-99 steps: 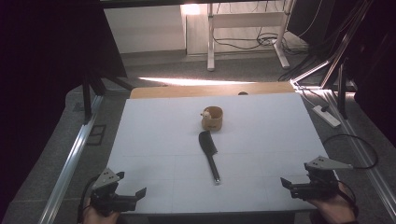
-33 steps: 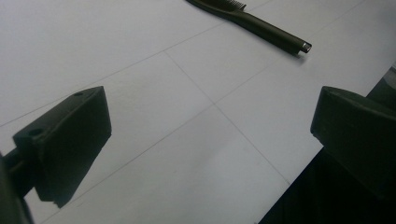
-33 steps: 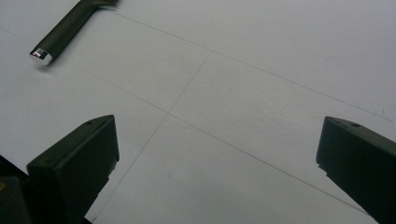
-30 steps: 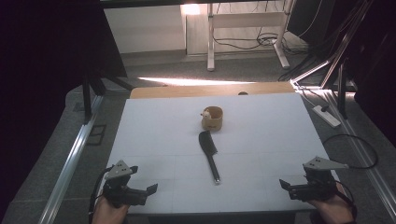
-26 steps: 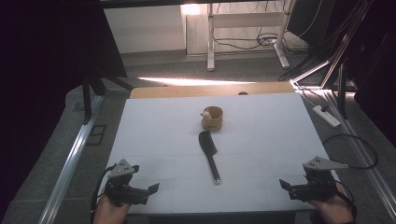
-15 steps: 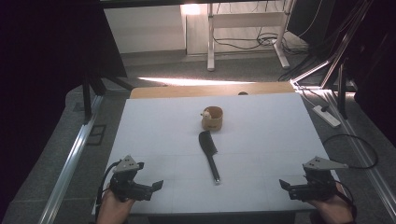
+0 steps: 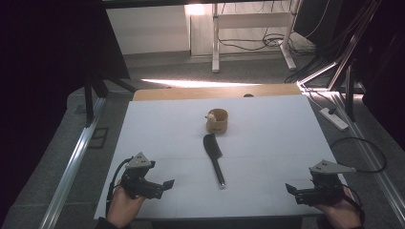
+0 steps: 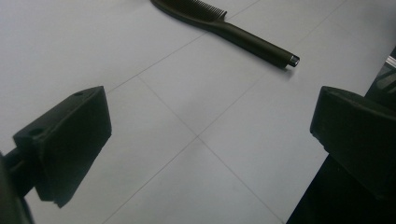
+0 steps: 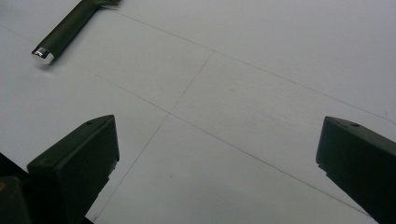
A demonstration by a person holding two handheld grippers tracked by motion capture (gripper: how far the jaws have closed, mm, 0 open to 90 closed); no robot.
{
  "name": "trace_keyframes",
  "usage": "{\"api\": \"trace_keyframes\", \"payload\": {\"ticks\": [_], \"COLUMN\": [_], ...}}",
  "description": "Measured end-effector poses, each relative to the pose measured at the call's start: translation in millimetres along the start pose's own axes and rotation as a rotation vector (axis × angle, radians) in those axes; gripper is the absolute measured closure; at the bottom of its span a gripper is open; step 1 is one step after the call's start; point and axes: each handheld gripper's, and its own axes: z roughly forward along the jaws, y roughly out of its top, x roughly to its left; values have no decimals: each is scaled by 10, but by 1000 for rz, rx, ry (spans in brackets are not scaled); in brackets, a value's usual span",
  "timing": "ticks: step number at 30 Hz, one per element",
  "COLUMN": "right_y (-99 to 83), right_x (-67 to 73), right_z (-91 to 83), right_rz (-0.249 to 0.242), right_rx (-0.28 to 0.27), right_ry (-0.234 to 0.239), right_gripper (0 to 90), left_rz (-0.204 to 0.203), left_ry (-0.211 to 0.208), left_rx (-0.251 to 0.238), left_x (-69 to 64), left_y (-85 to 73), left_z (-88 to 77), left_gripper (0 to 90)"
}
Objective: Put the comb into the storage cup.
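A black hairbrush (image 7: 213, 156) lies flat in the middle of the white table (image 7: 267, 143), handle toward me; its handle also shows in the left gripper view (image 8: 252, 41) and the right gripper view (image 9: 65, 32). Behind it stands a small round wooden holder (image 7: 217, 121). My left gripper (image 7: 167, 184) hovers low near the front left edge, open and empty, pointing right toward the brush. At the front right, my right gripper (image 7: 290, 189) is open and empty, pointing left. Both pairs of jaws stand wide apart over bare table.
A wooden strip (image 7: 215, 92) runs along the table's far edge. Metal rails (image 7: 71, 167) flank the table on the floor. A power strip (image 7: 334, 119) and cables (image 7: 363, 152) lie to the right. Dark equipment stands at both sides.
My left gripper has moved right and a little forward along the front edge, turning toward the brush. The right gripper, the brush and the holder have stayed put.
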Motion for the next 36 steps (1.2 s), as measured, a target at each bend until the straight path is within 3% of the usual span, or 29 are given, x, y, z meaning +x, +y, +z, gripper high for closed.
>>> {"api": "trace_keyframes", "payload": {"ticks": [20,24,36], "right_y": [3,3,5], "right_x": [3,4,6], "right_z": [6,9,14], "right_rz": [-4,-6,-11], "right_rx": [5,6,12], "right_ry": [7,7,10], "right_gripper": [0,0,0], "left_rz": [34,25,52], "left_ry": [-9,-25,-49], "left_rx": [33,28,58], "left_x": [-35,-41,-61], "left_y": [258,301,412], "left_z": [239,286,428], "left_gripper": [0,0,0]}}
